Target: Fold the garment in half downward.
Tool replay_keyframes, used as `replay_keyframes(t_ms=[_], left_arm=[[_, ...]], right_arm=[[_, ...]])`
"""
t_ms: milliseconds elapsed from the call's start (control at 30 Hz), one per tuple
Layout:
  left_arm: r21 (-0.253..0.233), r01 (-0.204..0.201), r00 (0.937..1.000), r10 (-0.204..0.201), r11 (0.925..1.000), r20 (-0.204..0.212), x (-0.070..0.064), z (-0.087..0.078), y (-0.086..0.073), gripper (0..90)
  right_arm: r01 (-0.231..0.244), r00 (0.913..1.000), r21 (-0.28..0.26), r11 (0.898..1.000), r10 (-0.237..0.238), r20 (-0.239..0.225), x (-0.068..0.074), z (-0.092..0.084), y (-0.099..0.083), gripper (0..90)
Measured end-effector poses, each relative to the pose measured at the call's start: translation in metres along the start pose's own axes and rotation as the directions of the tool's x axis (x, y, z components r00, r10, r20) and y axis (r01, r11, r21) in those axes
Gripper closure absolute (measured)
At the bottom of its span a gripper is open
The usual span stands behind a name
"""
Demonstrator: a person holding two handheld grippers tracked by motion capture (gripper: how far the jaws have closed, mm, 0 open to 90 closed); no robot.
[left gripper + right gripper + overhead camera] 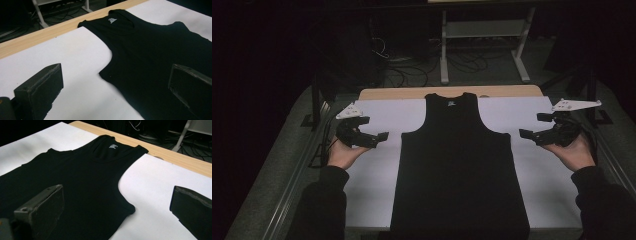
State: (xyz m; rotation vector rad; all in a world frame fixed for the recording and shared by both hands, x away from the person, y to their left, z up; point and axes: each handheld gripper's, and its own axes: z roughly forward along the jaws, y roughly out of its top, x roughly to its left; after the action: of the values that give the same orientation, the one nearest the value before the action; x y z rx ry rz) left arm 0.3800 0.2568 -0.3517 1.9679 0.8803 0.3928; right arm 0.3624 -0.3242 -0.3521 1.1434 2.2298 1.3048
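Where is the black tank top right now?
The black tank top lies flat in the middle of the white sheet in the high view, neck toward the far wooden edge, between the left gripper and the right gripper, touching neither.

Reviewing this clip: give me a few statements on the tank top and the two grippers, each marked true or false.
1. The black tank top lies flat on the white sheet, neck toward the far edge. True.
2. The left gripper is shut on a shoulder strap. False: its fingers stand apart and hold nothing, and it sits to the side of the garment.
3. The right gripper is open, off the garment's side. True.
4. The tank top is folded in half. False: it is spread out full length, both armholes showing.
5. A small white label shows inside the neckline. True.
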Motion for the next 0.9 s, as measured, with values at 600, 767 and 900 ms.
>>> replay_keyframes(t_ms=[600,767,900], left_arm=[[0.031,0.022,0.9996,-0.023,0.9993,0.015,0.007,0.018,0.006,0.0],[0.021,0.037,0.999,-0.038,0.9991,0.025,0.01,0.022,0.004,0.0],[0.015,0.051,0.9981,-0.051,0.9986,0.033,0.011,0.028,0.004,0.0]], right_arm=[[-0.018,0.9998,0.047,0.999,0.018,-0.005,-0.007,0.021,0.001,0.0],[-0.015,0.9999,0.061,0.998,0.015,0.0,-0.009,0.027,0.002,0.0],[-0.017,0.9998,0.078,0.997,0.016,0.011,-0.011,0.032,0.0,0.0]])
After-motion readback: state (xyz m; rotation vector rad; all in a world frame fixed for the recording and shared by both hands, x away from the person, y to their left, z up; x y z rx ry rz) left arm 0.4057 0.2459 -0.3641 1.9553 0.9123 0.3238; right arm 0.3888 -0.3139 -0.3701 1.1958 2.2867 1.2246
